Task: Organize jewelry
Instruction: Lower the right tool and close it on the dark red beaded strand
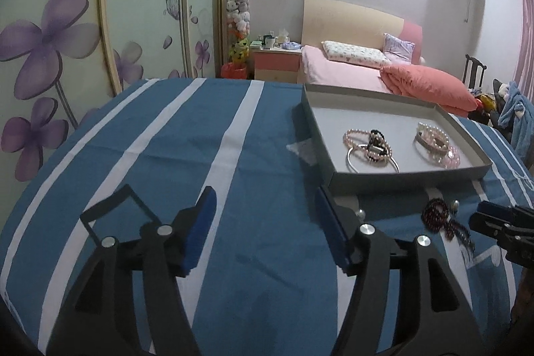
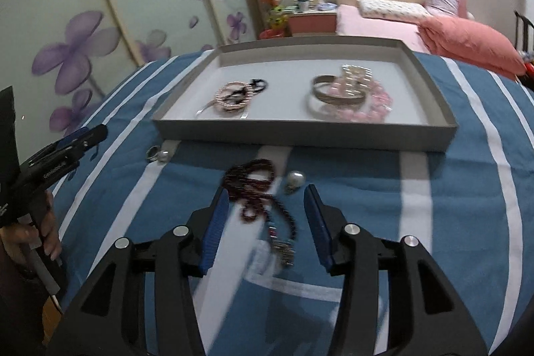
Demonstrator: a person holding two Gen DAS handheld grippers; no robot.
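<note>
A grey shallow tray (image 2: 300, 132) (image 1: 400, 179) sits on the blue striped cloth and holds two piles of bracelets, one left (image 2: 233, 95) (image 1: 370, 145) and one right (image 2: 347, 95) (image 1: 434, 142). A dark red bead necklace (image 2: 253, 189) (image 1: 437, 216) lies on the cloth in front of the tray, between the fingers of my right gripper (image 2: 267, 216), which is open. A pearl earring (image 2: 295, 181) lies beside it. A ring and a bead (image 2: 157, 154) lie further left. My left gripper (image 1: 267, 222) is open and empty over bare cloth.
The table with the blue and white striped cloth (image 1: 200, 155) fills both views. A small clear bag (image 1: 302, 150) lies left of the tray. A bed, a nightstand and wardrobe doors with purple flowers stand behind. The left gripper also shows in the right wrist view (image 2: 80, 139).
</note>
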